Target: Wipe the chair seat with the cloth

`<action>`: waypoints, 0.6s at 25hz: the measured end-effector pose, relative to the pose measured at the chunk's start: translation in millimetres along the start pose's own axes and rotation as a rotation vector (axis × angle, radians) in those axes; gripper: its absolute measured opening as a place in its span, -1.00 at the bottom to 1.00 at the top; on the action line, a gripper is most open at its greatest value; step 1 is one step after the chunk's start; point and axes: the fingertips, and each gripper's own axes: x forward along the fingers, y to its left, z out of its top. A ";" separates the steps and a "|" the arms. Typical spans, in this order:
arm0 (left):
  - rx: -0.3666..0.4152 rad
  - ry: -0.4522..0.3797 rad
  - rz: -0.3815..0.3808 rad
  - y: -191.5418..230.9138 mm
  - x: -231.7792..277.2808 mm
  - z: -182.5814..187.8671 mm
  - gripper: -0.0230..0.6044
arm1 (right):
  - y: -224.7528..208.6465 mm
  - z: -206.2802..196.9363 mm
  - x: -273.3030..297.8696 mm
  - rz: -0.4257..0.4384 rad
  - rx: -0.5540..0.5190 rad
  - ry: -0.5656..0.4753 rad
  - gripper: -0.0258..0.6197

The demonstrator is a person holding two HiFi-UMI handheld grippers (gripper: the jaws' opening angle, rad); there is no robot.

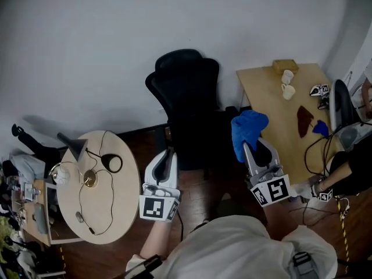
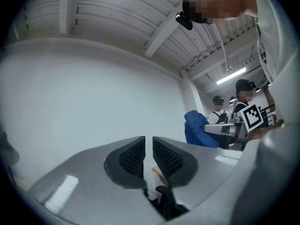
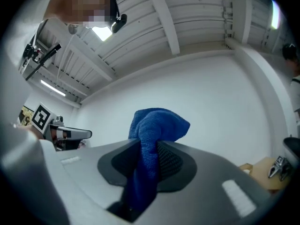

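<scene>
Head view, from the left: a round pale surface (image 1: 113, 214) carries a black cone-shaped lamp (image 1: 72, 147), a small brass object (image 1: 89, 179) and a black cable (image 1: 93, 205) that loops across it.

Just right of it is the left gripper (image 1: 168, 154), raised in front of the person, its marker cube facing the camera. In the left gripper view this gripper (image 2: 148, 156) has its two ribbed pads drawn almost together, with only a thin slit between them and nothing held. The white wall and ceiling lie beyond.

At the centre stands the black chair (image 1: 189, 92), backrest toward the wall, with its dark chair seat (image 1: 197, 141) between the two grippers.

The right gripper (image 1: 254, 147) is clamped on the blue cloth (image 1: 247, 129), which bunches out past its tips and shows against the chair's right edge. Whether it touches the chair cannot be told. The right gripper view shows the cloth (image 3: 157, 125) pinched between the closed pads of the gripper (image 3: 147, 161), a fold standing above and a strip hanging below.

Farthest right, a wooden surface (image 1: 270, 106) holds two pale mugs (image 1: 287, 85), a tan box (image 1: 285, 65) and a brown patch (image 1: 304, 121).
</scene>
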 end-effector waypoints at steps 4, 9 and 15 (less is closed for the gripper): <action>-0.021 0.026 -0.017 0.3 -60.0 10.2 -0.88 | 54.5 11.4 -27.3 -0.010 -0.007 0.036 -0.63; -0.009 0.009 -0.025 -17.9 -102.4 41.4 -0.88 | 89.5 40.8 -56.4 -0.010 0.008 0.043 -0.63; -0.026 0.079 0.011 -38.2 -143.9 63.4 -0.88 | 120.4 74.3 -73.7 0.038 0.011 0.036 -0.63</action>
